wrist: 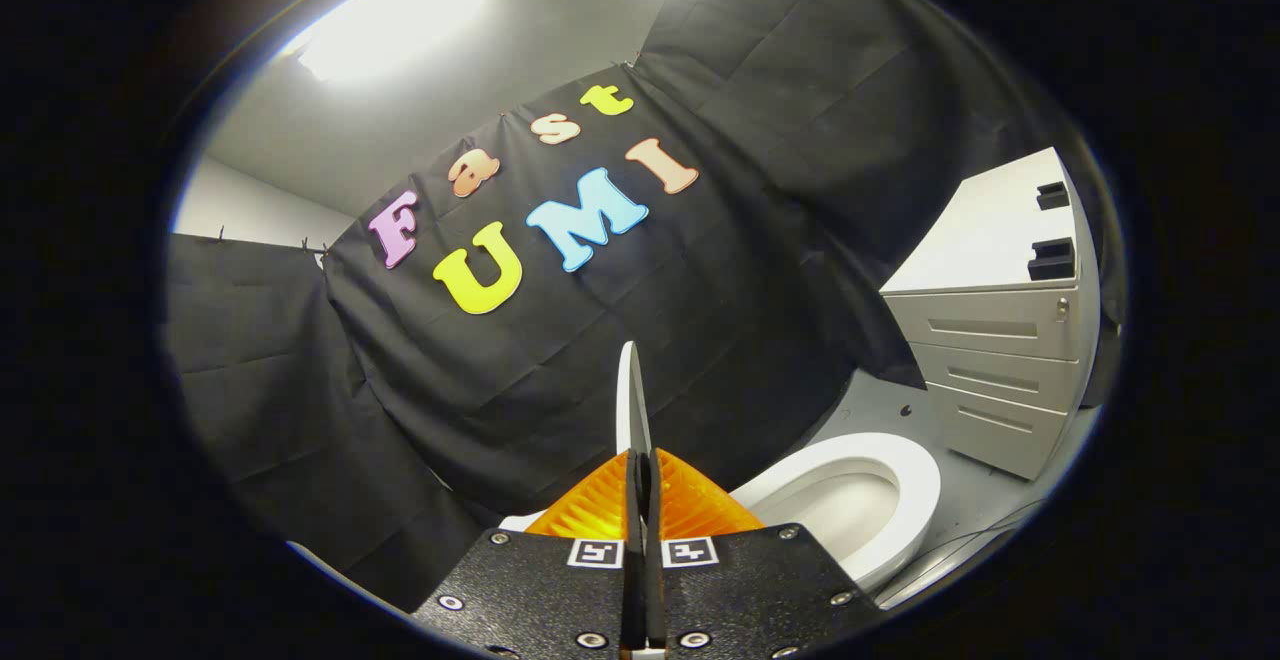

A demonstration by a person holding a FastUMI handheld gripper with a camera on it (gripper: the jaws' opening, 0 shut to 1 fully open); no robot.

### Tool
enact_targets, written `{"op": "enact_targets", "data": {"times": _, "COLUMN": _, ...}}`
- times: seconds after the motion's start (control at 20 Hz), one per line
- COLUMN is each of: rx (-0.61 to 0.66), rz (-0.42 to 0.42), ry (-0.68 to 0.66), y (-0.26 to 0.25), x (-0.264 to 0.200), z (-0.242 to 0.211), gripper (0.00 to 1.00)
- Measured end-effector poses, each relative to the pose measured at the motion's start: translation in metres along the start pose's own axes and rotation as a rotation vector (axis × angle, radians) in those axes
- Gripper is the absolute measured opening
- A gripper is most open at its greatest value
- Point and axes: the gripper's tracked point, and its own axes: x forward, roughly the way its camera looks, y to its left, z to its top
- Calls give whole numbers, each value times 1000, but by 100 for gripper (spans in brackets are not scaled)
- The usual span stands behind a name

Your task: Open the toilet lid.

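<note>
Gripper [640, 485]: two fingers clamped on one lid, edge pinched between them.
Lid [631, 395]: one, raised on edge, rising just beyond the fingertips.
Toilet [880, 460]: one, seat and bowl exposed, right of the fingers.
Cabinet [1000, 340]: one, three drawers, beyond the toilet.
Ceiling lights [390, 15]: two.
</note>
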Motion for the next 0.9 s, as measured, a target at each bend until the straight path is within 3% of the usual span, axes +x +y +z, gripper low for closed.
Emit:
{"op": "enact_targets", "data": {"times": 0.6, "rx": -12, "rz": 70, "ry": -49, "y": 39, "x": -4, "z": -7, "gripper": 0}}
{"op": "enact_targets", "data": {"times": 0.65, "rx": -92, "rz": 60, "ry": -37, "y": 46, "x": 1, "z": -11, "gripper": 0}}
{"op": "enact_targets", "data": {"times": 0.75, "rx": -393, "rz": 18, "ry": -10, "y": 59, "x": 1, "z": -17, "gripper": 0}}
{"op": "enact_targets", "data": {"times": 0.8, "rx": -422, "rz": 35, "ry": -10, "y": 73, "x": -1, "z": -18, "gripper": 0}}
{"op": "enact_targets", "data": {"times": 0.9, "rx": -250, "rz": 56, "ry": -14, "y": 88, "x": -5, "z": -12, "gripper": 0}}
